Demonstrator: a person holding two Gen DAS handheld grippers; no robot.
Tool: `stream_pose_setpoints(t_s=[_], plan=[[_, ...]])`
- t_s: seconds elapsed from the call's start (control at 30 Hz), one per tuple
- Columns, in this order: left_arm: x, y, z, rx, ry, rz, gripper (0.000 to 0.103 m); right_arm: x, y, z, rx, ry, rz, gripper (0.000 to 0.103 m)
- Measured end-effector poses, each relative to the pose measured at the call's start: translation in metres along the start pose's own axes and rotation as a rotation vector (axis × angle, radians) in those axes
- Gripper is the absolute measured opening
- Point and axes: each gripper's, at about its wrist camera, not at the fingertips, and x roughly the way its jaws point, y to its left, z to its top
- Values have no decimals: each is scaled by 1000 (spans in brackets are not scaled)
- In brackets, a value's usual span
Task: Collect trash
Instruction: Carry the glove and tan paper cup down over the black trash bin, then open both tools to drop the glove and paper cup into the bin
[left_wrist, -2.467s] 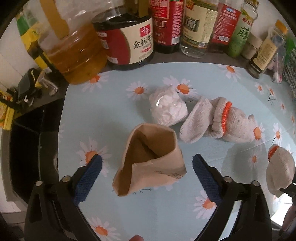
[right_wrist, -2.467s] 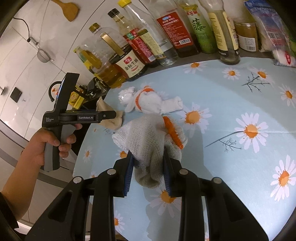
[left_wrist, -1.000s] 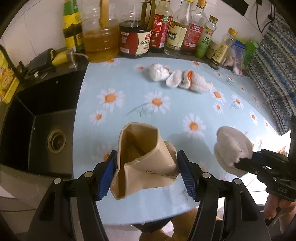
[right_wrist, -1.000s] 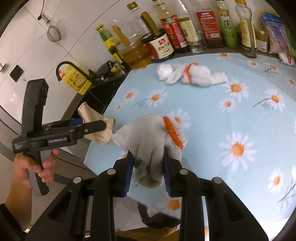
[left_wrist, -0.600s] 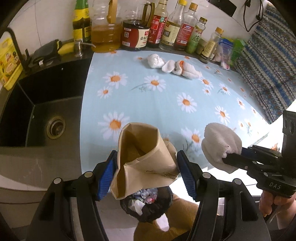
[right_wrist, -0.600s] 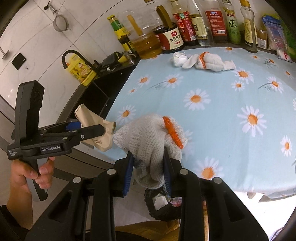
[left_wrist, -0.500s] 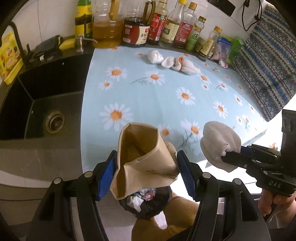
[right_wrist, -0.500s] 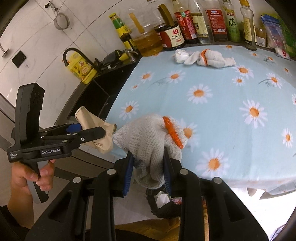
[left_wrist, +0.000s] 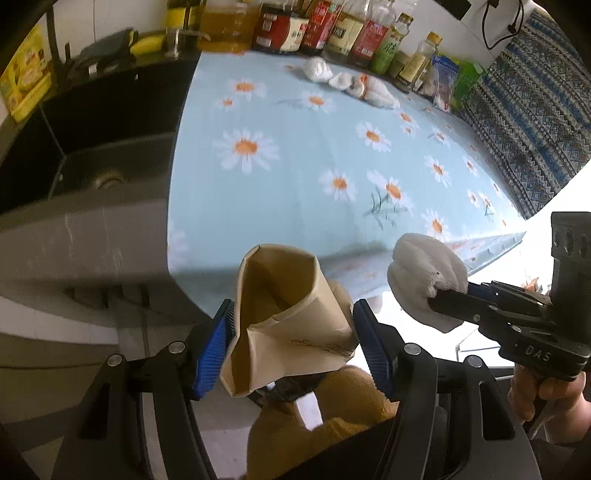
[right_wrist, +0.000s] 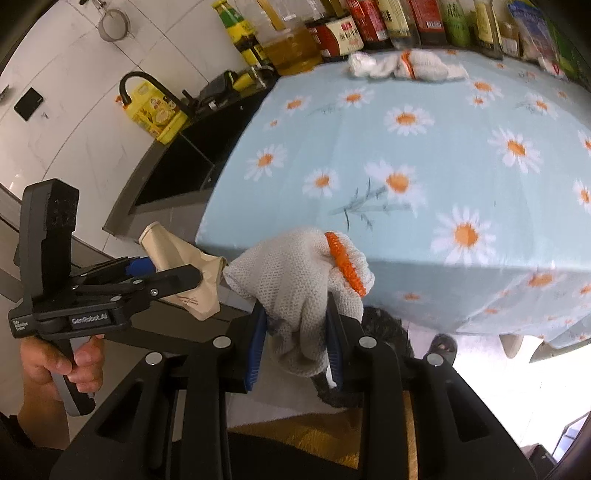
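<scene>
My left gripper (left_wrist: 291, 347) is shut on a crumpled brown paper bag (left_wrist: 284, 325), held off the table's front edge; the bag also shows in the right wrist view (right_wrist: 184, 273). My right gripper (right_wrist: 295, 343) is shut on a white knit glove with an orange cuff (right_wrist: 303, 273), seen at right in the left wrist view (left_wrist: 424, 277). A black trash bag (right_wrist: 384, 332) sits below the glove, mostly hidden. A second white glove (left_wrist: 373, 90) and a crumpled white wad (left_wrist: 316, 70) lie at the table's far side.
The table has a light blue daisy cloth (left_wrist: 314, 155). A row of sauce and oil bottles (left_wrist: 317, 26) lines its far edge. A dark sink (left_wrist: 92, 147) lies left of the table. A patterned blue fabric (left_wrist: 528, 110) hangs at right.
Both grippers have pulled back and down past the table's front edge with the bag and glove still held. The trash bag below is now mostly covered.
</scene>
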Motion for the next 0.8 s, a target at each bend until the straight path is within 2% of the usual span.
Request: stream_pose_setpoints(t_s=[0.23,0.43,0.77,0.8], plan=[[38,2,-25,-23,103,-18,63,27,-14,-22,19,77,-11,31],[72,7,-38,-35,159,-9,63,64,-29,-47,1,158,-44,31],[130,26,-56,-84,262,-5,63,135,-60,-82,91,291,-76,35],[133,26,-56,-88,271,-2,66,137,-61,-82,100,298,-70,36]])
